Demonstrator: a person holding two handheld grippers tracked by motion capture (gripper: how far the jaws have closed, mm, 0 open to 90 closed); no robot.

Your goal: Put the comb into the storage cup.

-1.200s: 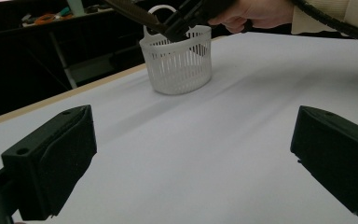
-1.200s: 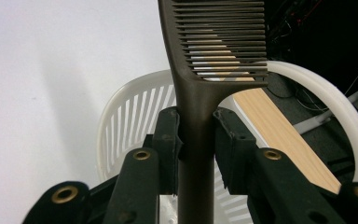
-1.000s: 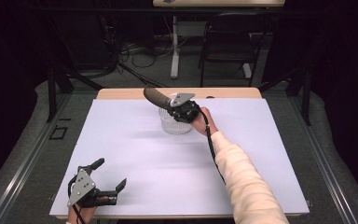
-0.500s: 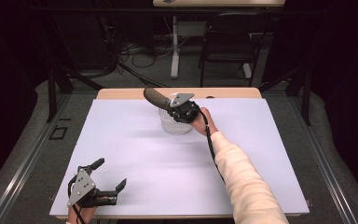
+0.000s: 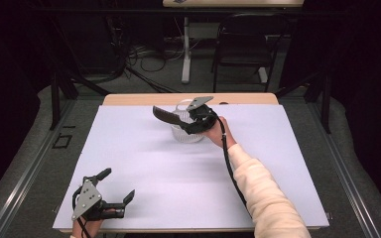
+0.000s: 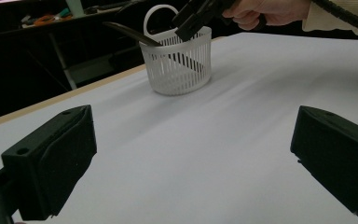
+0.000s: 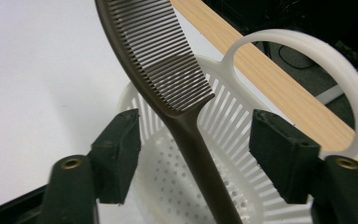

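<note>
A dark brown comb (image 7: pixel 158 51) stands tilted in a white slatted basket (image 7: pixel 228 98) with a loop handle, at the far middle of the white sheet (image 5: pixel 144 148). Its toothed end sticks out up and to the left over the basket's rim (image 5: pixel 186 134). My right gripper (image 7: pixel 196 149) hangs just over the basket and its jaws have just been opening. The comb's handle runs between them with a gap on each side. My left gripper (image 5: pixel 119 183) rests open at the near left corner, with nothing between its jaws (image 6: pixel 191 158). In the left gripper view the basket (image 6: pixel 177 70) and comb (image 6: pixel 130 32) stand far ahead.
A strip of bare wooden tabletop (image 5: pixel 144 99) shows behind the sheet. Past the table stand a black chair (image 5: pixel 243 44) and a white table leg (image 5: pixel 185 54) among cables on the dark floor. The right gripper's cable (image 5: pixel 226 158) trails along the sleeve.
The right gripper's jaws have spread apart off the comb's handle. The comb stays leaning in the basket. Neither hand has shifted visibly.
</note>
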